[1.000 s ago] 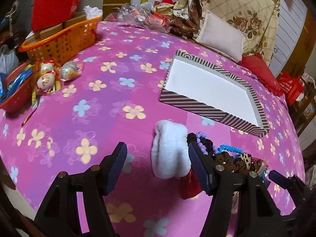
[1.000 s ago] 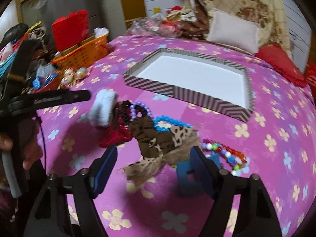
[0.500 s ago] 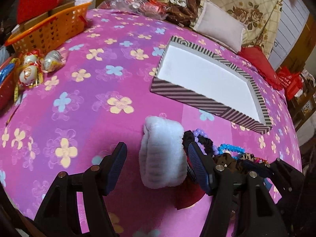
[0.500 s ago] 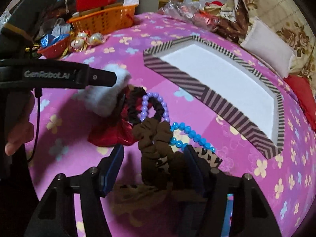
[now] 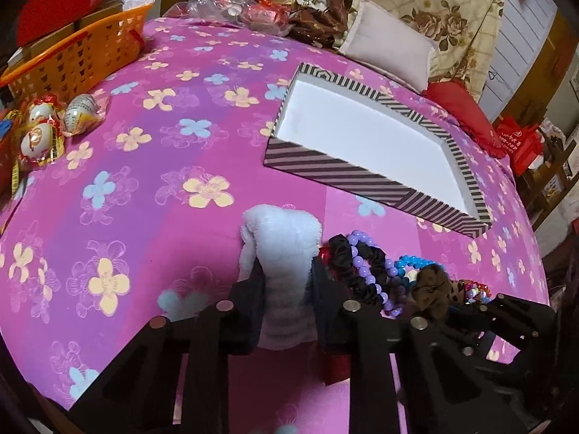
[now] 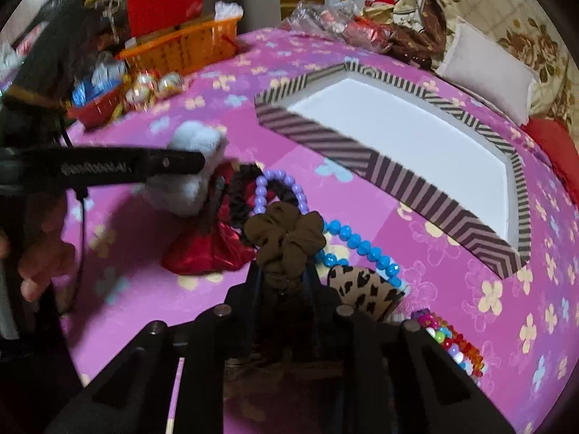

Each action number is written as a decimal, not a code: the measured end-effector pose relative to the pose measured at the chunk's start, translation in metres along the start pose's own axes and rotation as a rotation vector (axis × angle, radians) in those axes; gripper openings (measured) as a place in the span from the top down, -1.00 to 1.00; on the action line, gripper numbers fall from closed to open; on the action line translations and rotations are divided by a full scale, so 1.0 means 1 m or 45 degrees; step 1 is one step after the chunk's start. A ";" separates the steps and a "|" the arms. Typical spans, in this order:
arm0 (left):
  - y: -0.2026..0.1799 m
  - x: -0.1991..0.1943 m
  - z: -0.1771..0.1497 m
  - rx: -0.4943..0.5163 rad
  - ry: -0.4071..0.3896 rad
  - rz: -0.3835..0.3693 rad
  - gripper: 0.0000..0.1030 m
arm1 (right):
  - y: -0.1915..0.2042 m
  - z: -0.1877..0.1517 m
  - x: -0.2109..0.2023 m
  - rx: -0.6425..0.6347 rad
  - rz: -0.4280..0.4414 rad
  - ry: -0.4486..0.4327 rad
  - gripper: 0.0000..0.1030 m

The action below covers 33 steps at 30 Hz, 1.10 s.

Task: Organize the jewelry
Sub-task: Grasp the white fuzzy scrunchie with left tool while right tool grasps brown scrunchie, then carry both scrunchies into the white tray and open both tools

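My left gripper [image 5: 286, 282] is shut on a fluffy white scrunchie [image 5: 282, 238], also in the right wrist view [image 6: 195, 144]. My right gripper [image 6: 282, 275] is shut on a brown scrunchie [image 6: 286, 235], also in the left wrist view [image 5: 430, 289]. Between them lies a pile: a black scrunchie [image 6: 242, 188], a purple bead bracelet [image 6: 278, 181], a blue bead bracelet [image 6: 362, 246], a red pouch [image 6: 206, 249], a leopard-print piece [image 6: 365, 285] and a multicoloured bead bracelet [image 6: 452, 343]. A striped box [image 5: 333, 170] with a white inside sits beyond.
A pink flowered cloth [image 5: 163, 166] covers the table. An orange basket [image 5: 72, 58] and wrapped eggs [image 5: 47, 126] are at the far left. A red bowl [image 6: 97, 108] stands near them. Pillows [image 5: 391, 47] and bags line the back edge.
Both grippers have moved forward and closed. The left one has closed on the white scrunchie, the right one on the brown scrunchie.
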<state>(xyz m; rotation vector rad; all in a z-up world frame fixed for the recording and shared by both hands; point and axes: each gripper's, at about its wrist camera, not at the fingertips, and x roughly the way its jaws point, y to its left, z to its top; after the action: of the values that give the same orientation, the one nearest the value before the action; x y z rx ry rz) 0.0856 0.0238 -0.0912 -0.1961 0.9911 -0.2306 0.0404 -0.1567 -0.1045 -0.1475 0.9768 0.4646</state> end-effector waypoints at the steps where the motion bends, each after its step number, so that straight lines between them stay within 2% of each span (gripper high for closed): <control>1: 0.000 -0.002 0.001 -0.001 -0.004 -0.001 0.71 | -0.002 0.001 -0.007 0.030 0.032 -0.020 0.58; 7: -0.003 -0.028 0.008 0.034 -0.068 0.010 0.72 | -0.016 0.010 -0.027 0.170 0.159 -0.091 0.58; 12: -0.012 -0.043 0.021 0.074 -0.116 0.013 0.71 | -0.029 0.023 -0.042 0.258 0.207 -0.166 0.58; 20: -0.027 -0.036 0.057 0.117 -0.158 0.008 0.71 | -0.054 0.060 -0.047 0.332 0.117 -0.237 0.58; 33: -0.053 0.024 0.124 0.207 -0.148 -0.004 0.71 | -0.117 0.125 -0.014 0.472 0.006 -0.270 0.57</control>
<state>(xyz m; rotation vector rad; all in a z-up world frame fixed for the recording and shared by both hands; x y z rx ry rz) 0.1971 -0.0261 -0.0301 -0.0621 0.8524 -0.2978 0.1811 -0.2248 -0.0331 0.2342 0.8391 0.2897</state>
